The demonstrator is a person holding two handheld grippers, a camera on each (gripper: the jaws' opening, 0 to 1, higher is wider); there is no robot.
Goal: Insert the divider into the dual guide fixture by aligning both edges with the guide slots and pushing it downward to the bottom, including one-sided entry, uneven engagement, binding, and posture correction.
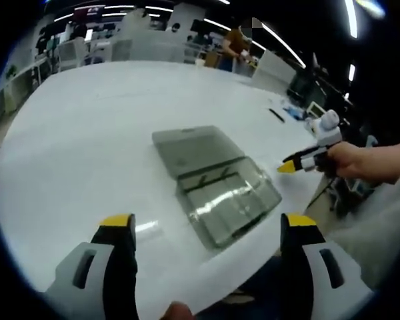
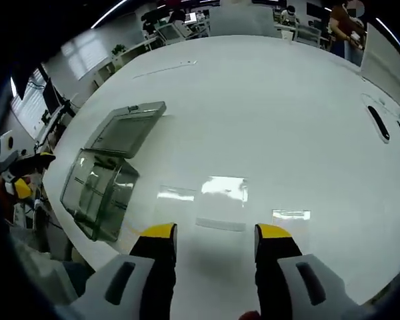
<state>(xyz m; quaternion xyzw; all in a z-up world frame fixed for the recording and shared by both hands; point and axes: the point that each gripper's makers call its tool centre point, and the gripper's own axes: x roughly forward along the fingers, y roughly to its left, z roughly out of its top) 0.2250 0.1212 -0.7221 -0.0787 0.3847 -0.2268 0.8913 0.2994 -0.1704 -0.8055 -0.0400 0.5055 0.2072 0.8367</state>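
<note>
A clear plastic box, the guide fixture (image 1: 221, 200), stands near the table's front edge with its lid (image 1: 195, 150) lying open behind it. Thin clear partitions show inside it. My left gripper (image 1: 208, 223) hovers open just short of the box, nothing between its jaws. My right gripper (image 1: 300, 162), held in a hand (image 1: 352, 160), hangs to the right of the box. In the right gripper view that gripper (image 2: 217, 232) is open and empty; the fixture (image 2: 99, 190) lies to its left. A faint clear flat piece (image 2: 220, 224), perhaps the divider, lies on the table just ahead of it.
The broad white table (image 1: 107, 113) spreads far behind the box. A black pen (image 2: 378, 123) and small items lie at its far right. Desks, chairs and a standing person (image 1: 237, 43) are beyond it. The table edge runs right under my left gripper.
</note>
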